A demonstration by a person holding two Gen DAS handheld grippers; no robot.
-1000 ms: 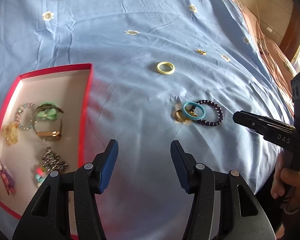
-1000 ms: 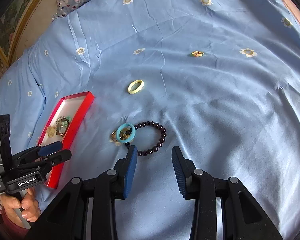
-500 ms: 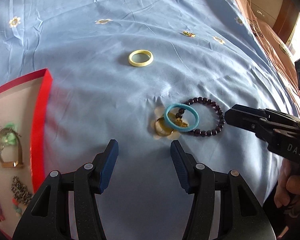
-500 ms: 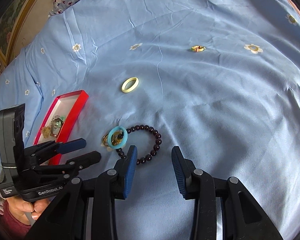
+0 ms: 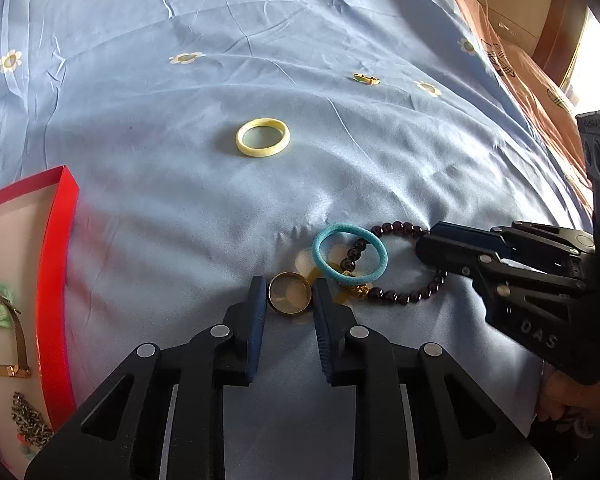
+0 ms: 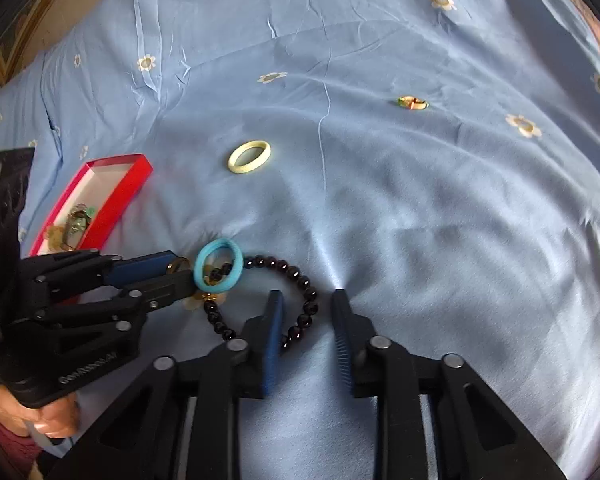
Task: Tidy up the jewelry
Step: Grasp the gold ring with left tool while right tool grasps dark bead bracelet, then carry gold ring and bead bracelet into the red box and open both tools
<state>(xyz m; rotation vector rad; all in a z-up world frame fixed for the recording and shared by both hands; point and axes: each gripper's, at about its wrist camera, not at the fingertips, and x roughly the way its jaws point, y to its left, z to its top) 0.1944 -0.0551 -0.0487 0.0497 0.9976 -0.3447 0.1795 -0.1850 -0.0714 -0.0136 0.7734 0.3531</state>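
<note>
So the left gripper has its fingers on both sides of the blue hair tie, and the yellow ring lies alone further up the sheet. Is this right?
Not quite. In the left wrist view, the left gripper has its fingers on both sides of the gold ring, not the blue hair tie, which lies just beyond. The yellow ring does lie alone further up the sheet.

Bed (image 5: 148, 92) in blue daisy-print sheet, bearing red box (image 5: 56, 240), pale yellow bangle (image 5: 263, 143), gold ring (image 5: 290, 298), teal hair tie (image 5: 349, 253), dark bead bracelet (image 5: 404, 296), small gold clip (image 5: 366, 78)
</note>
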